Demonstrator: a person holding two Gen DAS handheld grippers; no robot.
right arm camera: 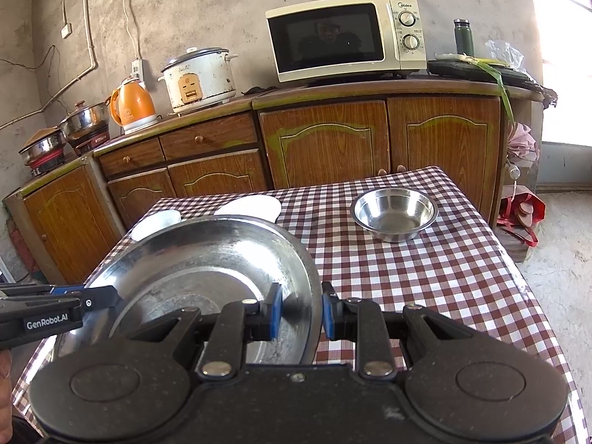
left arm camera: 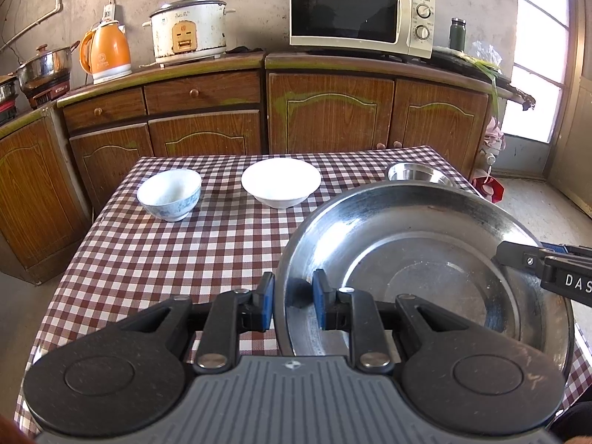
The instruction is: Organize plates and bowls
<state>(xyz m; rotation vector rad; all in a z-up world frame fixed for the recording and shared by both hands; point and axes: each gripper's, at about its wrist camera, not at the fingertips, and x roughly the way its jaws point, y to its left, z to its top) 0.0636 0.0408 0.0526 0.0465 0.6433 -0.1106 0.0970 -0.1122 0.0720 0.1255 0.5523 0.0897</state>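
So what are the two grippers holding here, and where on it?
Both hold the steel plate by its rim: left gripper on its left edge, right gripper on its right edge.

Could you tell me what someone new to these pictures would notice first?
The large steel plate draws the eye: it is held above the near part of the checked tablecloth, its rim clamped on one side by the left gripper and on the other by the right gripper. Behind it, three bowls line the table's far edge: a blue-patterned bowl, a white bowl and a small steel bowl.
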